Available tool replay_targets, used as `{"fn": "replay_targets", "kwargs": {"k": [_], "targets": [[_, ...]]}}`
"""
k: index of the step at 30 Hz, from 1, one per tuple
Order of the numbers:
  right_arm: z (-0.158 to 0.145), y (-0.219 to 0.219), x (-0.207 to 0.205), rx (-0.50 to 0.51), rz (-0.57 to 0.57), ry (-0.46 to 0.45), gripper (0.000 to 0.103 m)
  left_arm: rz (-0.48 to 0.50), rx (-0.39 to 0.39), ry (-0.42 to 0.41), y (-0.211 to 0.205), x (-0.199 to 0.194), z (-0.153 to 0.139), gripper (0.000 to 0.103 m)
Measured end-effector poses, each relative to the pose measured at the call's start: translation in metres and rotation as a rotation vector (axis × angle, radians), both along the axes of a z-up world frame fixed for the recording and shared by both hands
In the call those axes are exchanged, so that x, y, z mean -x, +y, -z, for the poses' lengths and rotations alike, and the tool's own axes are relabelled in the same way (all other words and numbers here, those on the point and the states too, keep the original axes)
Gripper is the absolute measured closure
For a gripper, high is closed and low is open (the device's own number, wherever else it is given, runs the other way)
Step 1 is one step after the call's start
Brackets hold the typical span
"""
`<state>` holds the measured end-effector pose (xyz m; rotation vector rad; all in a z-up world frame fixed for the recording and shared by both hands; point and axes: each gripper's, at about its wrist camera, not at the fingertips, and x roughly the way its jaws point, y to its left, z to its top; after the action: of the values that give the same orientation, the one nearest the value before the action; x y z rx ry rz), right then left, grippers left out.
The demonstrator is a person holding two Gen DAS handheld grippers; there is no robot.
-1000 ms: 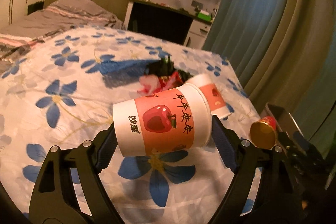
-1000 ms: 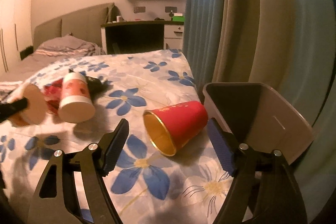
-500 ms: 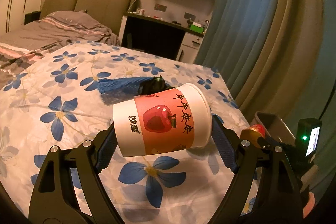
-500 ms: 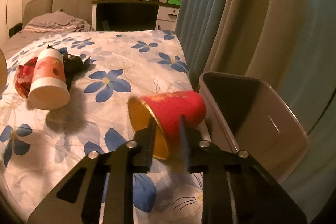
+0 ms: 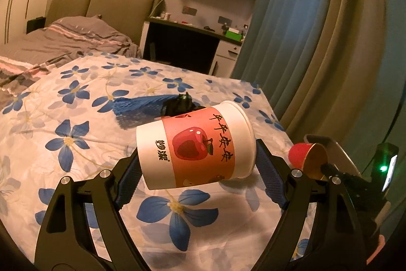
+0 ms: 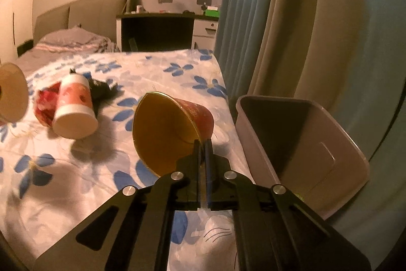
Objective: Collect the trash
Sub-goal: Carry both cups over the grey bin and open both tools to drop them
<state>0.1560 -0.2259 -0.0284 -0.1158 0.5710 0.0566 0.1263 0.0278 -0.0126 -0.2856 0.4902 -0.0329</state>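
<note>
Red paper cup with a gold lining point(image 6: 177, 128), a second ago lying loose on the flowered bedspread point(image 6: 76, 169) between spread fingers, is now off the bed: the right gripper point(image 6: 202, 144) has pressed its jaws together on the cup's rim wall, one finger inside the mouth and one outside, and the cup hangs tilted just beside the bed's right edge. In my reading the pick is done and only the carry and drop remain.

Across the same second the left gripper point(image 5: 196, 164) has kept its wide hold end to end on a white paper cup with a red apple label point(image 5: 195, 149), lifted clear of the bedspread near that same edge.

Grey plastic rectangular bin point(image 6: 304, 144) stands off the bed's right edge, close to the red cup; what shows of its inside looks empty, though the bottom is in shadow. Both held cups show nothing inside. On the bed a second apple-label cup point(image 6: 74, 108) lies on its side, against a crumpled red wrapper point(image 6: 44, 106) and a black crumpled bag point(image 6: 101, 90).
</note>
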Motion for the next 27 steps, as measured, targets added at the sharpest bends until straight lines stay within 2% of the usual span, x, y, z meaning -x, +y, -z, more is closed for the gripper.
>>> {"fn": "replay_targets", "kwargs": {"k": [10,27], "targets": [[-0.027,-0.018,0.029,-0.121,-0.046,-0.070,0.099,0.024,-0.030,-0.009,-0.019,0.004,-0.005,0.021],[-0.043,-0.060,0.053,-0.217,-0.011,-0.135,0.099,0.118,-0.078,-0.040,-0.066,0.000,-0.016,0.021]]}}
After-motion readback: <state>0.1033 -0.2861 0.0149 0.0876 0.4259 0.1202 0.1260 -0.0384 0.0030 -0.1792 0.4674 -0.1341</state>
